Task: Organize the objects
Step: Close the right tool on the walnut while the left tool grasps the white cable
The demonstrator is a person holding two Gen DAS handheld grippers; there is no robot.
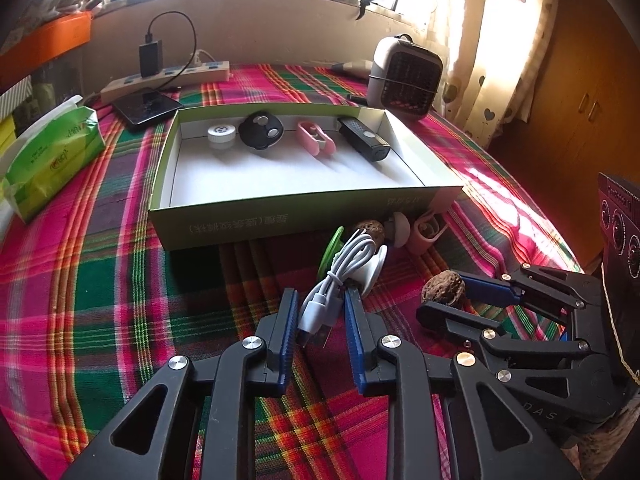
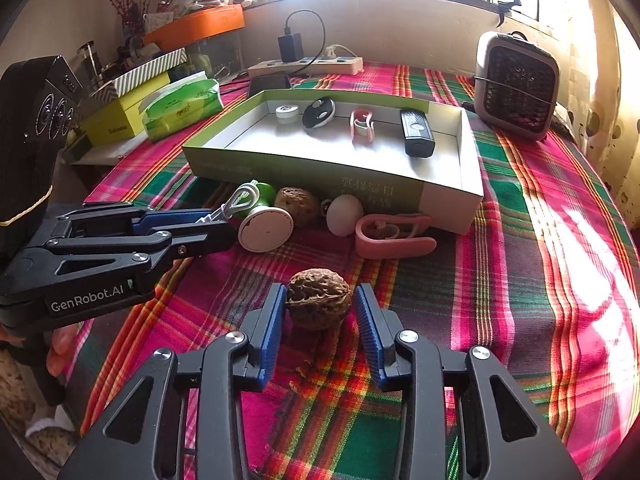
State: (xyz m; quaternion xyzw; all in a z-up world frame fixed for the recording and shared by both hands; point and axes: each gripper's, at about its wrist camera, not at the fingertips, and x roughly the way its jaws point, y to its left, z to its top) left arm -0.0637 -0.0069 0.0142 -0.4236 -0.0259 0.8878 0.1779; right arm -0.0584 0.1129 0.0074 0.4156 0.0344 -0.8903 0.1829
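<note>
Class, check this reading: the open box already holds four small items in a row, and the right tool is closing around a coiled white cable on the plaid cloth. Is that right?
One detail is wrong. The right tool straddles a walnut, as the right wrist view shows. The coiled white cable lies between the left tool's fingers. The open box does hold four items in a row.

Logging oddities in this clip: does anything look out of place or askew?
Mostly tidy: four items line the far wall of the tray. The rest sit loose in front of it, including a second walnut and a pink clip lying against its wall. No visible spills or damage.
</note>
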